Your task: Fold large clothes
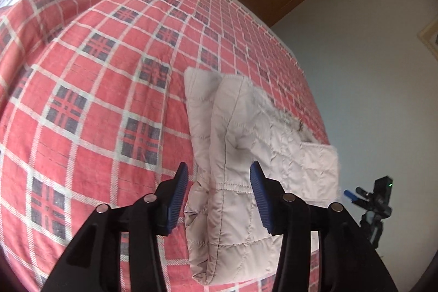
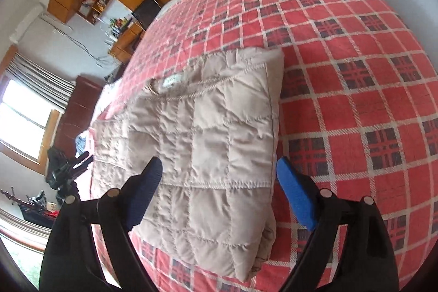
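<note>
Lying folded, jacket (image 2: 208,144) near bedspread (image 2: 356,73) edge, tongs spread.

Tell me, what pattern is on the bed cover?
Red checks with white lines and dark blue squares on the bed cover, clearest in the right wrist view.

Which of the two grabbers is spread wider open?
The right gripper: its fingers straddle most of the folded jacket, while the left gripper shows a narrower gap.
</note>
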`<state>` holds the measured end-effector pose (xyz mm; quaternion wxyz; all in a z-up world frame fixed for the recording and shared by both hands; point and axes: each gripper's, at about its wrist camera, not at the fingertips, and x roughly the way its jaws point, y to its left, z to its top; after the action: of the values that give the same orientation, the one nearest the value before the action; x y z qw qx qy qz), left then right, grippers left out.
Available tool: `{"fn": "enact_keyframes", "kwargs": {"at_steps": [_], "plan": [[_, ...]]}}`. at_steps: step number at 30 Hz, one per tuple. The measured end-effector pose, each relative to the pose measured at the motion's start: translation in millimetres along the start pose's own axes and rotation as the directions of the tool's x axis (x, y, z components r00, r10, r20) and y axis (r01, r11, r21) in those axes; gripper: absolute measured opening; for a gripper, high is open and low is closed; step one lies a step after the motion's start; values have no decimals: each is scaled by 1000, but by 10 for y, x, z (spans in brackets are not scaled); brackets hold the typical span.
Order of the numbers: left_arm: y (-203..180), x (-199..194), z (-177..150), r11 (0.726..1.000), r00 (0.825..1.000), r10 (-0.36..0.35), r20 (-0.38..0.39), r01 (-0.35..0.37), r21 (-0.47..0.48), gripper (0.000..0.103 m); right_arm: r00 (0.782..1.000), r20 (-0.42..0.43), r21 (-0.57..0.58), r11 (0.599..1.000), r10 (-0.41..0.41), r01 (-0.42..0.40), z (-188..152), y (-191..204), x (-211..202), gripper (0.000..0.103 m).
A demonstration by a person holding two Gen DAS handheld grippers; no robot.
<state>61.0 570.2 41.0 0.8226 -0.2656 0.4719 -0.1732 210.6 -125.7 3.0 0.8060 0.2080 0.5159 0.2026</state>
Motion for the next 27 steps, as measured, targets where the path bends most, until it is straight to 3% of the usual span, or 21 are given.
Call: {"fn": "enact_keyframes", "kwargs": {"at_steps": [5,8,10,11,13,15,20,27], "plan": [[-171,243,18,989,992,120,28,-122,86,56,998,-20,8,998,-61,61,58,-10,243,85],[-262,393,71,979,985,167,39,-170,113,54,995,-27,2,995,-96,96,99,3,373,75],[-351,482,79,966,977,206,49,-211,150,48,990,-24,-13,990,-139,139,104,39,423,55],[-408,509,67,959,974,220,58,-226,173,34,989,-20,-26,989,-149,149,97,56,439,48],[-494,505,33,951,969,233,78,-244,192,15,988,0,-56,987,-151,151,60,108,410,21],[-579,439,-27,944,968,227,108,-246,218,11,990,25,-80,987,-140,141,16,151,325,11],[-798,59,-255,939,964,164,209,-218,266,7,990,103,-145,984,-93,108,-121,305,-32,8],[-1104,-398,-210,940,932,85,353,-192,282,7,979,201,-178,982,-26,63,-10,533,-492,8]]}}
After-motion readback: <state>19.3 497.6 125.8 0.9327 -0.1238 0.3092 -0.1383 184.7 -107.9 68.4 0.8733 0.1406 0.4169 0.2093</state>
